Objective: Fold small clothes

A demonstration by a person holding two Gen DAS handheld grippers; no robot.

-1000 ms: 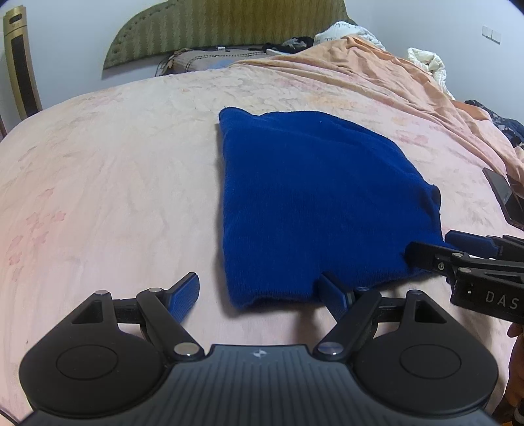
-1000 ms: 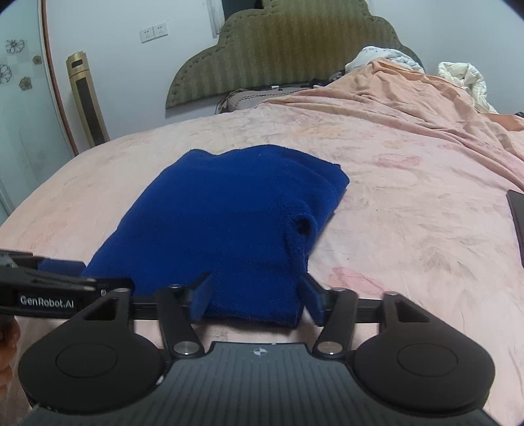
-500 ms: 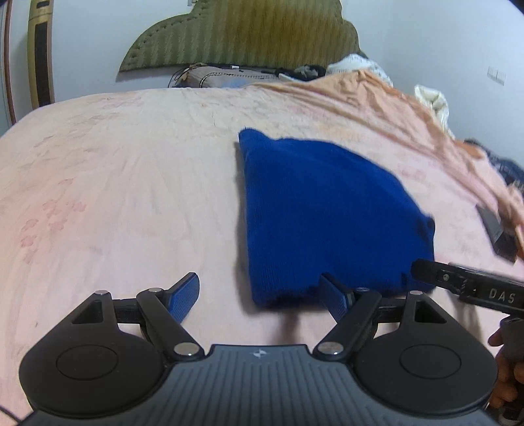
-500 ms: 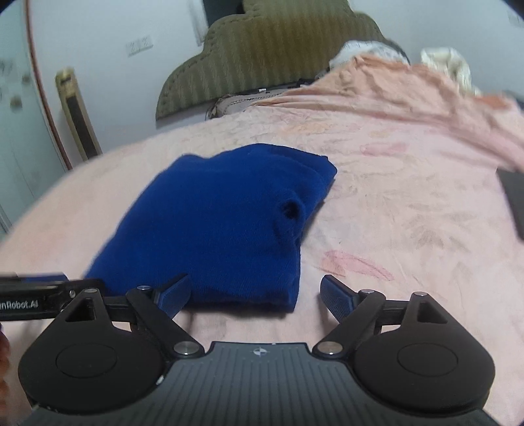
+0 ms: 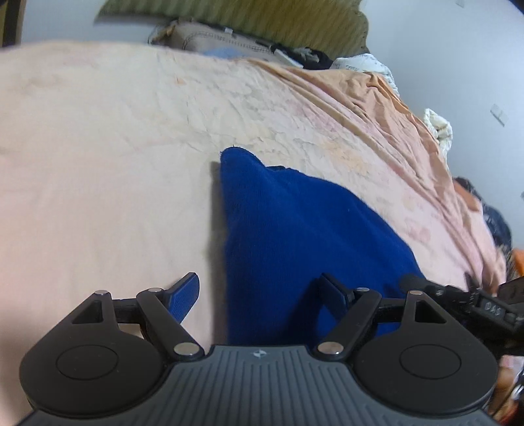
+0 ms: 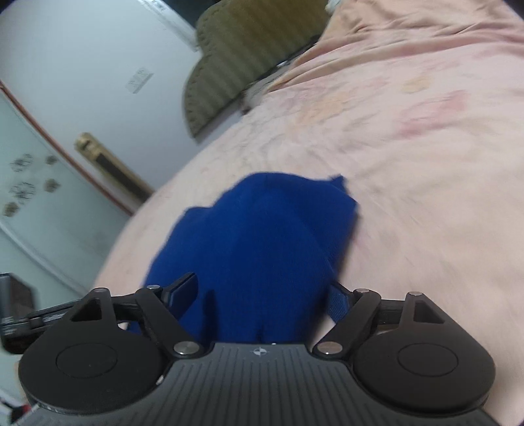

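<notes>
A folded dark blue knit garment (image 5: 294,229) lies on the pink bedspread (image 5: 98,164). My left gripper (image 5: 258,285) is open over the garment's near left edge: the left fingertip (image 5: 186,291) hangs above the sheet and the right fingertip (image 5: 334,291) above the cloth. In the right wrist view, which is blurred, the garment (image 6: 262,236) fills the gap of my right gripper (image 6: 262,288). Its jaws are closing with the cloth's near end between them; I see no firm pinch. The right gripper's fingers (image 5: 458,295) also show at the left view's right edge.
An olive padded headboard (image 5: 262,19) and pillows stand at the far end of the bed. A rumpled orange cover (image 5: 393,108) lies along the right side. A white wall with a gold-framed panel (image 6: 108,164) runs left of the bed.
Both grippers have moved forward over the garment's near edge and rolled, so the views tilt. The right jaws widened, then narrowed around the cloth. The garment now looks humped in the right view.
</notes>
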